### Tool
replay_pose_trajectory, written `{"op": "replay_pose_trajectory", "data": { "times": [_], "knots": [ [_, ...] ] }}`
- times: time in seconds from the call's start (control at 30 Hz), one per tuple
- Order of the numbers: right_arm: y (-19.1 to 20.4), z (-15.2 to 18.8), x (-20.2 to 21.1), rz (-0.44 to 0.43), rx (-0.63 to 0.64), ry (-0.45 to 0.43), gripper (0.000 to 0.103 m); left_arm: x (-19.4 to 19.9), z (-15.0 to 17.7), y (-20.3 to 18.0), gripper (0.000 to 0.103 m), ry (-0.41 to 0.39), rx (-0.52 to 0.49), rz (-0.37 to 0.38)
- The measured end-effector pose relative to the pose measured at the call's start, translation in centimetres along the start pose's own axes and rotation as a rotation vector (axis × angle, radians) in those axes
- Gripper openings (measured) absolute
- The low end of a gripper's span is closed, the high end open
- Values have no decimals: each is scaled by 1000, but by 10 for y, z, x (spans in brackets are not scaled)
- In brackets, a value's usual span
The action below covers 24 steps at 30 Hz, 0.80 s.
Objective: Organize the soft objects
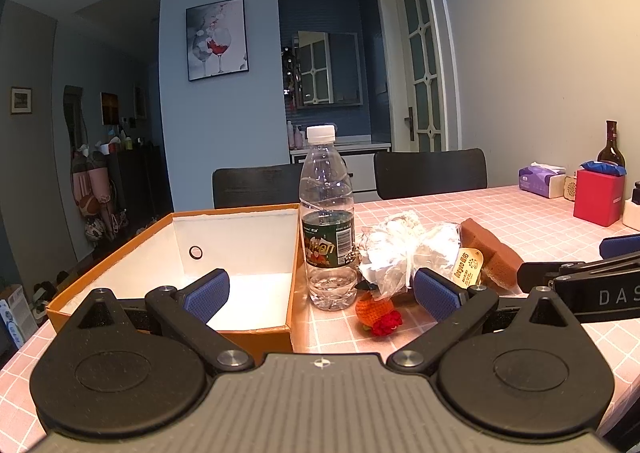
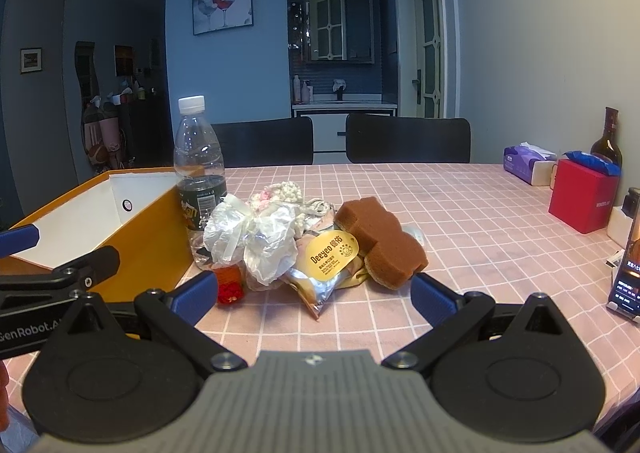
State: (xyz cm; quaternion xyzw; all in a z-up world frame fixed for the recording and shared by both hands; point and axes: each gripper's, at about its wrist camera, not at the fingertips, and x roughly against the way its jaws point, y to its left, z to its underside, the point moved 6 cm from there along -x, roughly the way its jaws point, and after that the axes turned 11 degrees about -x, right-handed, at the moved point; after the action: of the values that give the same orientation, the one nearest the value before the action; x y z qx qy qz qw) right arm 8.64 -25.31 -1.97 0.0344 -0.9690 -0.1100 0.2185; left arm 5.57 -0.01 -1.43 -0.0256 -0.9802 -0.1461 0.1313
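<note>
A pile of soft things lies on the pink checked table beside an orange box [image 1: 256,333] [image 2: 148,237] with a white inside. The pile holds a brown sponge [image 2: 380,241] [image 1: 492,253], a crumpled white plastic bag [image 2: 256,237] [image 1: 400,249], a foil snack packet with a yellow "Deeyeo" label [image 2: 332,253] [image 1: 468,265], and an orange and red crochet toy [image 1: 378,315] [image 2: 230,287]. My left gripper [image 1: 322,293] is open and empty, near the box's front corner. My right gripper [image 2: 314,293] is open and empty, just short of the pile.
A clear water bottle [image 1: 327,221] [image 2: 199,173] stands between box and pile. A red box [image 2: 582,195], a tissue pack [image 2: 528,161], a dark bottle [image 2: 608,141] and a phone on a stand [image 2: 628,277] are at the right. Two black chairs [image 2: 408,137] stand behind the table.
</note>
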Motion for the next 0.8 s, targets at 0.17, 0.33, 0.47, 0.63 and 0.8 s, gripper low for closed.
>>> {"op": "replay_pose_trajectory", "data": {
  "times": [0.17,0.33,0.47,0.63,0.8],
  "knots": [
    [0,1,1,-1,2,-1,100,-1,1,-1,103,2,6,-1],
    [1,2,1,1,3,0,100,-2,2,0,103,4,9,0],
    [1,2,1,2,4,0,100,-3,2,0,103,4,10,1],
    [1,3,0,2,4,6,100,-3,3,0,103,5,11,0],
    [1,4,0,6,7,8,100,-3,4,1,103,5,16,-1]
  ]
}}
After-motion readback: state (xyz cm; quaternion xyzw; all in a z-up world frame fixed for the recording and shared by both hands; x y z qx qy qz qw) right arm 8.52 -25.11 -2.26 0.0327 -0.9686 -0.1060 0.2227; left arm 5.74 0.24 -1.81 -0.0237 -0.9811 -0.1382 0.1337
